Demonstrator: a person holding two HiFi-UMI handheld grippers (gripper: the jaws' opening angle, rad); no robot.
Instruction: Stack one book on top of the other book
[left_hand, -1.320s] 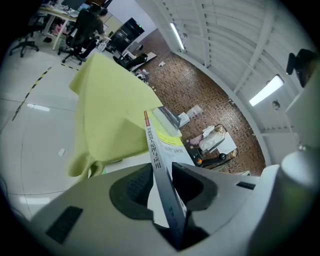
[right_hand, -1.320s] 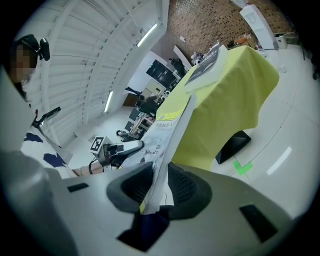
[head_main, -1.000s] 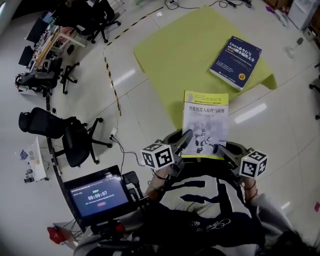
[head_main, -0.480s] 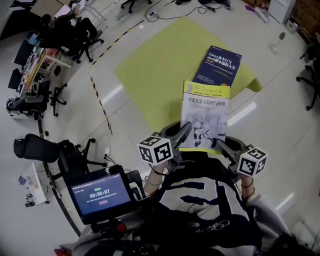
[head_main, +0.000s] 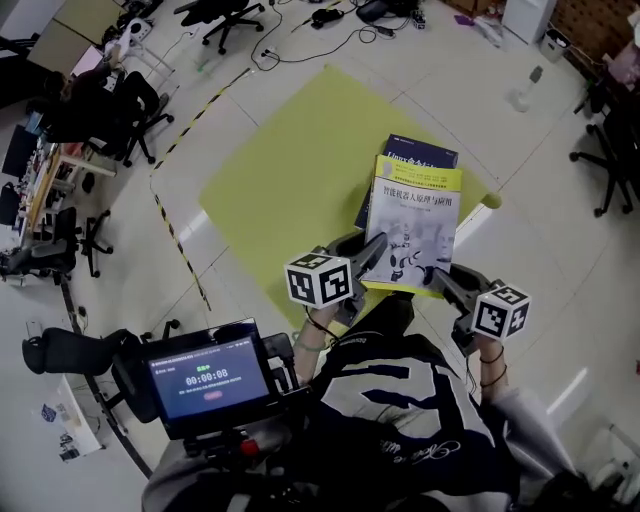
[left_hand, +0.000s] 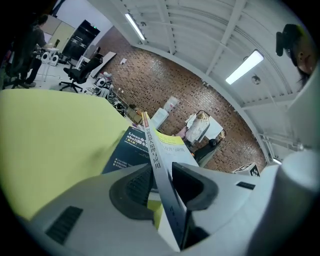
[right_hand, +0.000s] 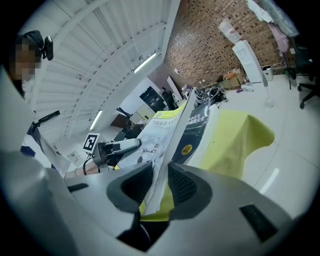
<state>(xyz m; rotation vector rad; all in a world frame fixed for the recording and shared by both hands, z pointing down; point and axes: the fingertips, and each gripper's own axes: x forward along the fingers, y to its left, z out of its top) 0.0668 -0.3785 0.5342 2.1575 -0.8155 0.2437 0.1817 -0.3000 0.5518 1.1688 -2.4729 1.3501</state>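
I hold a white and yellow book (head_main: 412, 225) flat in the air between both grippers. My left gripper (head_main: 372, 256) is shut on its near left corner, and my right gripper (head_main: 442, 284) is shut on its near right corner. In the left gripper view the book's spine (left_hand: 162, 172) runs between the jaws. In the right gripper view its page edge (right_hand: 161, 172) sits between the pads. A dark blue book (head_main: 415, 152) lies on the yellow-green mat (head_main: 290, 180), mostly hidden under the held book. The blue book also shows beyond the jaws (left_hand: 127, 150) (right_hand: 197, 127).
Office chairs (head_main: 120, 100) and desks stand at the far left, with black and yellow tape (head_main: 175, 235) on the floor. A screen with a timer (head_main: 208, 375) sits near my body. A chair base (head_main: 600, 160) stands at the right.
Both grippers have carried the white and yellow book forward. It was short of the blue book a second ago and now covers most of it.
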